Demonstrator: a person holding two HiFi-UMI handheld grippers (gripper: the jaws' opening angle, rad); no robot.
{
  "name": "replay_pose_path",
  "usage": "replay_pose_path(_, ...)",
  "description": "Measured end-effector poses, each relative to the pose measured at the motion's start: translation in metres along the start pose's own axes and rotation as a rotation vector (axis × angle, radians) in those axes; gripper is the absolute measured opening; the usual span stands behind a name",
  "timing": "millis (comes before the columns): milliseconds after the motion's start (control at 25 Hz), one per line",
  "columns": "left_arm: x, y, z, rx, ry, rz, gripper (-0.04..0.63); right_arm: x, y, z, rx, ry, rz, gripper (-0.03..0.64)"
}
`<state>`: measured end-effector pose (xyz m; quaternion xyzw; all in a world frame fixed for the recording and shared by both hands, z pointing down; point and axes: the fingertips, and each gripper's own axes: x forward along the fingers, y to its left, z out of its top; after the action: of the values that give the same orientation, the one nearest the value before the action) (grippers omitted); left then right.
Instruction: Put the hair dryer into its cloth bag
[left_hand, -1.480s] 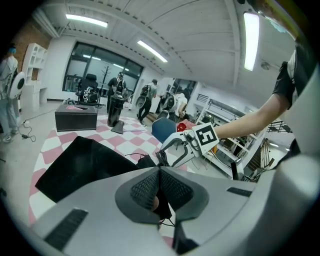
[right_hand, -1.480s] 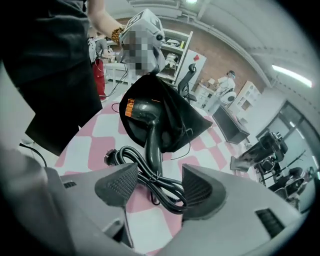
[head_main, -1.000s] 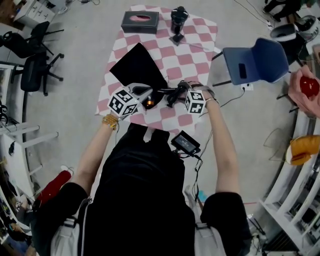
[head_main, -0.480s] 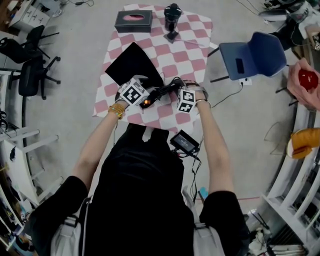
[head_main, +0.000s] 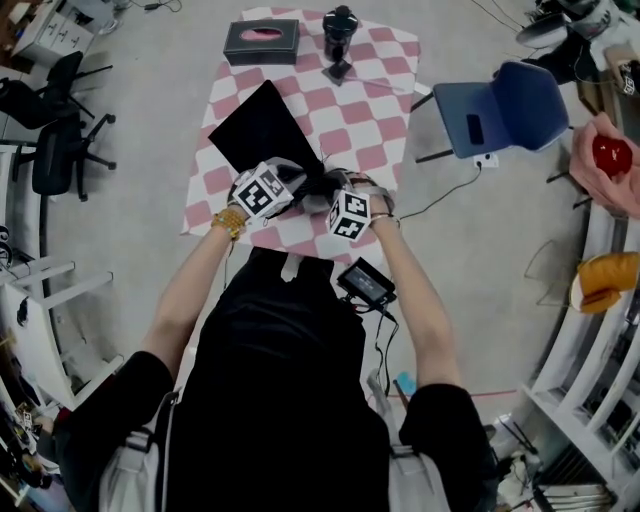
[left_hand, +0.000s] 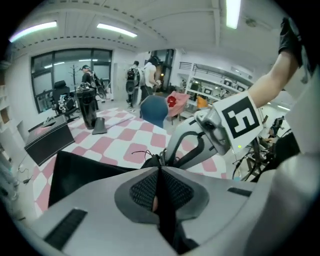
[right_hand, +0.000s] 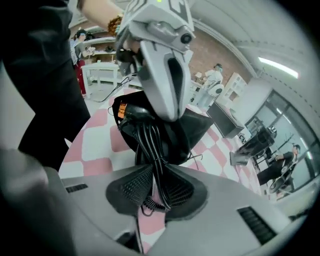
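**A:** What is on the table with the pink-and-white checked cloth (head_main: 385, 95)?

**B:** Biggest is the flat, square black cloth bag (head_main: 262, 125). It lies with one corner toward the person, and that near corner reaches the two grippers.

**A:** And the hair dryer?

**B:** The glossy black plastic hair dryer (right_hand: 150, 125) with a small orange mark sits at that near corner, between the grippers. In the head view its dark bulk runs across from one gripper to the other. Which way the nozzle points cannot be told.

**A:** Its lead?

**B:** The bundled black cord (right_hand: 152, 155) runs from the body straight toward the right gripper.

**A:** The tools?

**B:** The left gripper (left_hand: 159, 190) has just been closing, and its pads pinch a thin fold of the cloth bag. The right gripper (right_hand: 156, 187) has also been closing, and it clamps the cord.
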<state>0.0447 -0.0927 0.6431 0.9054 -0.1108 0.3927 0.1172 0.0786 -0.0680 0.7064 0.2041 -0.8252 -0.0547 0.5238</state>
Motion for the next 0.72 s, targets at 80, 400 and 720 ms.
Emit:
replay_pose_path(80,-0.002,-0.02,0.001,0.045,-0.017,-0.092,0.028,-0.002,-0.005,0.005,0.103,-0.016,-0.02,0.078)
replay_pose_path(400,-0.005,-0.038,-0.008,0.131,-0.027,-0.092,0.029,-0.026,-0.003,0.015,0.142,-0.097,0.045,0.089)
replay_pose_path(720,-0.051,-0.017,-0.02,-0.08,-0.218,0.109,0.031,-0.032,-0.116,0.044,0.31,-0.295,-0.1,0.1)
